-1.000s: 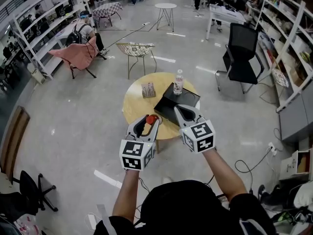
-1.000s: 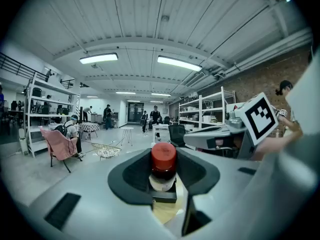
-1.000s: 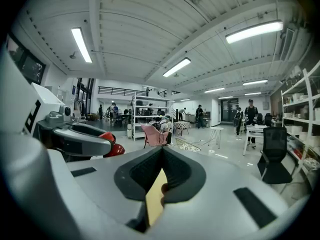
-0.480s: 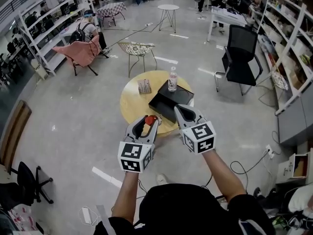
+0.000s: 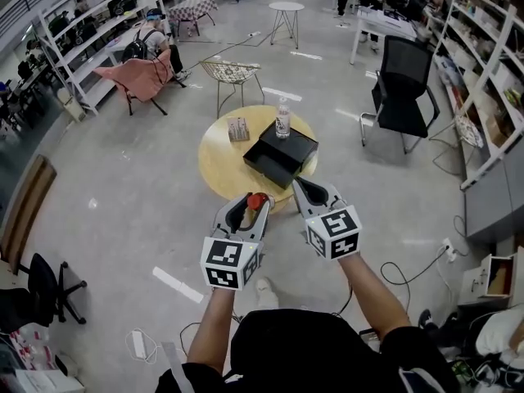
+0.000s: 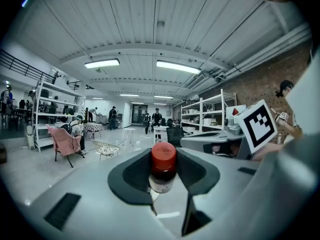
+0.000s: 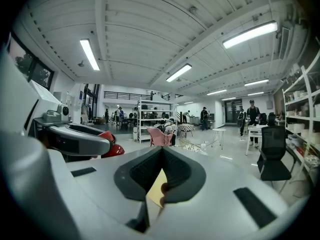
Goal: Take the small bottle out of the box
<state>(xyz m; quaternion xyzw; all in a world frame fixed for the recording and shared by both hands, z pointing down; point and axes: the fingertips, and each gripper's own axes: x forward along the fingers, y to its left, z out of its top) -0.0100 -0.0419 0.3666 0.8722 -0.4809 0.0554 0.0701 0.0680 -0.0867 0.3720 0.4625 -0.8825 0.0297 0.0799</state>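
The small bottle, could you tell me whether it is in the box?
Out: the left claw grips the small bottle, away from the black box.

Head view steeply down, distant table [image 5: 217, 164], claw views level, sharing pink chair [image 6: 62, 140]

The small bottle [image 6: 163, 166] has a red cap, a clear body and a pale label. It stands upright, clamped at its sides between the jaws of the left hand-held gripper [image 5: 250, 208], raised well apart from the box [image 5: 281, 154]. The box is black, flat and rectangular. It lies on the round yellow surface [image 5: 221, 158], with its lower part stepping out sideways.
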